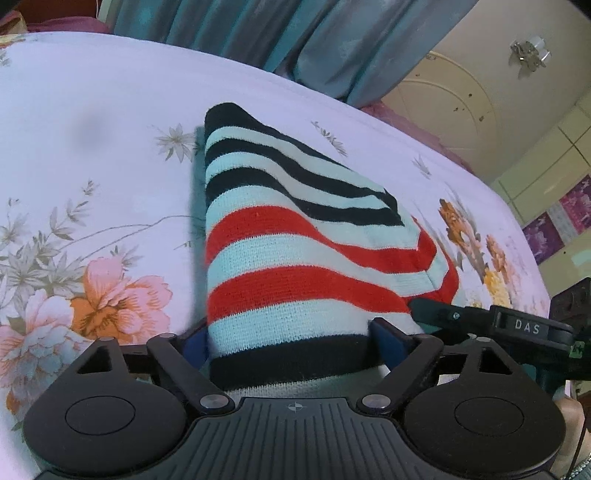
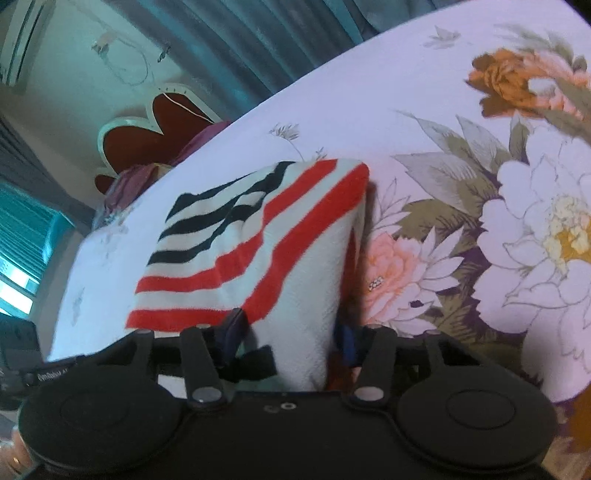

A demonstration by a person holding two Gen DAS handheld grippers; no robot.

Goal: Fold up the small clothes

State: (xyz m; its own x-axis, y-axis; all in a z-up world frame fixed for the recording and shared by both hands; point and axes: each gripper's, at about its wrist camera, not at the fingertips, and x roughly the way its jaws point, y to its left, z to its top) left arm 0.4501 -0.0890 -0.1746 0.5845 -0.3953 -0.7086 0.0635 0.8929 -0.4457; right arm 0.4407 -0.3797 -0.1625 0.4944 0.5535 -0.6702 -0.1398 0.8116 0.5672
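Left wrist view: left gripper (image 1: 295, 332) set wide, both blue pads flanking the near black-striped hem of the striped knit garment (image 1: 295, 236); cloth fills the gap between them, but cannot tell whether the pads truly pinch it. Garment draped up and away over the floral bedsheet (image 1: 92, 122), peaking at a far black tip, a folded layer falling to the right. Right gripper's finger (image 1: 443, 314) visible at the right, tucked against the red edge.

To fold well: better to keep both corners level and taut, carry the edge over in one arc, line up stripes edge to edge, and release only once flat.

Right wrist view: right gripper (image 2: 291, 339) about half open, garment (image 2: 258, 236) bunched between its pads; a firm grip cannot be told here either. Garment lies mid-bed on the bedsheet (image 2: 332, 110), near edge lifted toward the camera, black stripes far left, red stripes nearer.

Fabric: soft ribbed knit, fuzzy at the stripes, limp, likely to sag and slip if held unevenly. Sheet smooth, printed with large peonies. Satin-like teal curtains (image 1: 258, 33) beyond.
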